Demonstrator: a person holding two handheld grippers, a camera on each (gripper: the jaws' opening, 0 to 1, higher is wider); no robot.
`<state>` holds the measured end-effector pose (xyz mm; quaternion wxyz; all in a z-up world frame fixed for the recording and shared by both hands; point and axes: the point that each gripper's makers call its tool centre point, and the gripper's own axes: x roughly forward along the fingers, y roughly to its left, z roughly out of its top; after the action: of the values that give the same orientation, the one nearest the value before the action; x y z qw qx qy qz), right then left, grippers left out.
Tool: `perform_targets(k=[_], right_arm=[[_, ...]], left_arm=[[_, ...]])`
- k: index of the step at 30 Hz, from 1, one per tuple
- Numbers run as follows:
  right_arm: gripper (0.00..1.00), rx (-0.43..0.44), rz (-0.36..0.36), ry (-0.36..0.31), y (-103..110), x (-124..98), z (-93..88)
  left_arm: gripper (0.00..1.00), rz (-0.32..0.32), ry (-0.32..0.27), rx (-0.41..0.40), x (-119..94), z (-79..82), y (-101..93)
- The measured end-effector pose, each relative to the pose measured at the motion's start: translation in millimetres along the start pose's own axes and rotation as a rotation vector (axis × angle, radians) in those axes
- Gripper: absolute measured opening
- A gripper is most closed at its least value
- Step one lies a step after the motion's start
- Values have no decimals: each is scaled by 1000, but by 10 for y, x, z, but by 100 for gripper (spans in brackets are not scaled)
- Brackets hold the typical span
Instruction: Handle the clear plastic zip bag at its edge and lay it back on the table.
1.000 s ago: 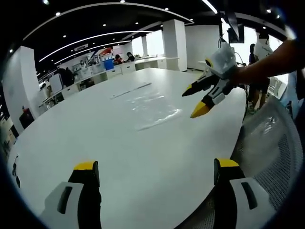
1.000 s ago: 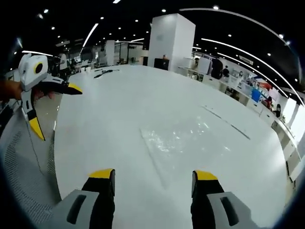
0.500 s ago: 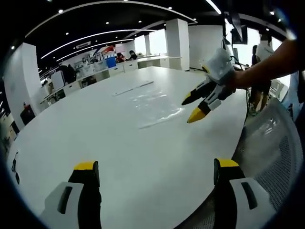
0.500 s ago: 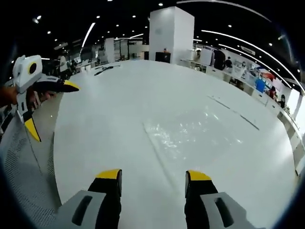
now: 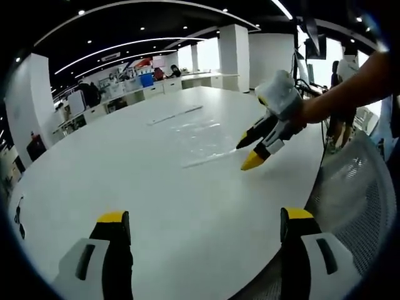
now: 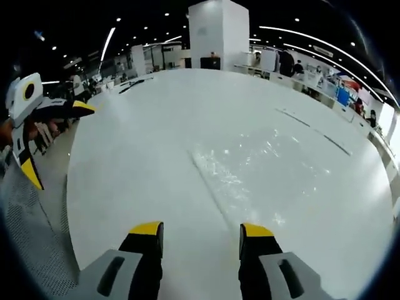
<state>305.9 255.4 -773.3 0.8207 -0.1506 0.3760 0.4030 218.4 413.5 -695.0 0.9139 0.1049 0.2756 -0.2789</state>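
Observation:
A clear plastic zip bag (image 5: 201,137) lies flat on the white table (image 5: 137,181); in the right gripper view the bag (image 6: 262,169) spreads just ahead of the jaws, its near edge running toward them. My right gripper (image 6: 200,230) hovers low over that edge, jaws apart with nothing between them; in the left gripper view it (image 5: 248,152) reaches in from the right, tips beside the bag's near corner. My left gripper (image 5: 201,220) is open above the table's near part, well back from the bag. In the right gripper view it (image 6: 53,140) hangs open at the left.
A grey mesh chair back (image 5: 362,206) stands at the table's right edge. A thin strip (image 5: 175,114) lies on the table beyond the bag. White pillar (image 6: 215,34) and desks with people stand far behind. The table edge curves near the left gripper (image 6: 69,200).
My right gripper has come down and forward toward the bag's near edge, and its jaws have narrowed a little. The left gripper has stayed put.

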Motion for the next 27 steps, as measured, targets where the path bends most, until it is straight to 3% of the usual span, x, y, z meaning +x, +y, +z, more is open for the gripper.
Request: perform_targets(k=[8, 15, 18, 27], right_arm=[[44, 19, 18, 23, -40, -60, -118], [36, -8, 31, 101, -93, -171, -249], [37, -37, -17, 47, -170, -173, -124], [37, -55, -34, 63, -283, -89, -20]], left_arm=[[99, 7, 0, -4, 1, 4, 29], [99, 3, 0, 11, 8, 21, 20], [99, 2, 1, 5, 14, 23, 14], [98, 1, -9, 12, 22, 82, -38]])
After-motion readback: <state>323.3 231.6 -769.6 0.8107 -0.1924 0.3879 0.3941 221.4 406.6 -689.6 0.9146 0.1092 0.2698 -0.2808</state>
